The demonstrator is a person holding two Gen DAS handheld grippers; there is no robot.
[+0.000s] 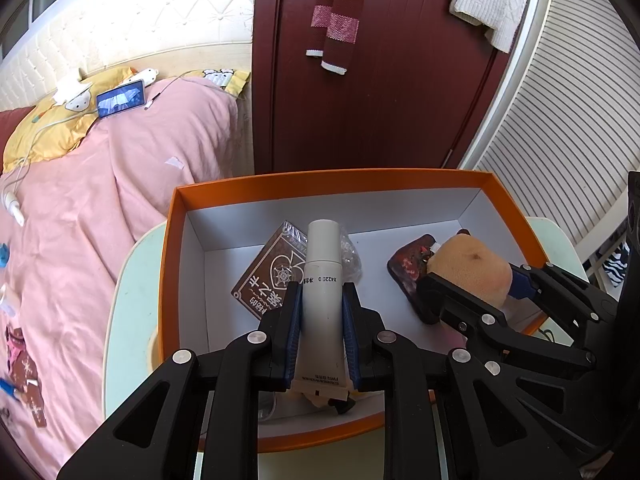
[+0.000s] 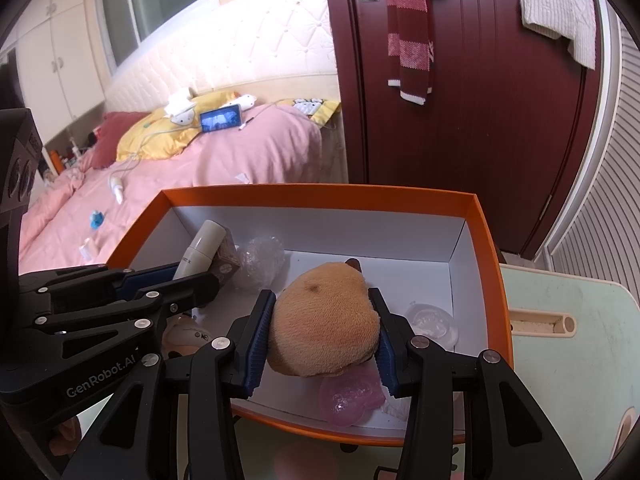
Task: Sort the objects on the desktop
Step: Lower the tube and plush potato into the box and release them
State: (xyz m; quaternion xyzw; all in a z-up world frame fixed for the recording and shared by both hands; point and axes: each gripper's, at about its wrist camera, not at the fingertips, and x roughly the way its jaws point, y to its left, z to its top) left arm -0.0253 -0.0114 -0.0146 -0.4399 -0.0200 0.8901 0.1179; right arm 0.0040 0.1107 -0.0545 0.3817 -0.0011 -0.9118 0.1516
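Observation:
An orange box (image 1: pixel 172 240) with a white inside stands on a pale green table (image 1: pixel 128 304). My left gripper (image 1: pixel 322 292) is shut on a white tube (image 1: pixel 322 280), held over the box's near left part. In the right wrist view that tube (image 2: pixel 202 248) pokes from the left gripper (image 2: pixel 188 276). My right gripper (image 2: pixel 324 304) is shut on a tan plush toy (image 2: pixel 326 320) over the box (image 2: pixel 492 280); the plush (image 1: pixel 472 268) shows at right in the left wrist view. A brown card (image 1: pixel 266 280), crumpled clear plastic (image 2: pixel 260 260) and a pink jelly piece (image 2: pixel 352 396) lie inside.
A bed with a pink quilt (image 1: pixel 100 200) lies left of the table, with a phone (image 1: pixel 120 98), cables and small items on it. A dark red door (image 1: pixel 380 80) with a hung scarf stands behind the box. A slatted white wall (image 1: pixel 560 140) is at right.

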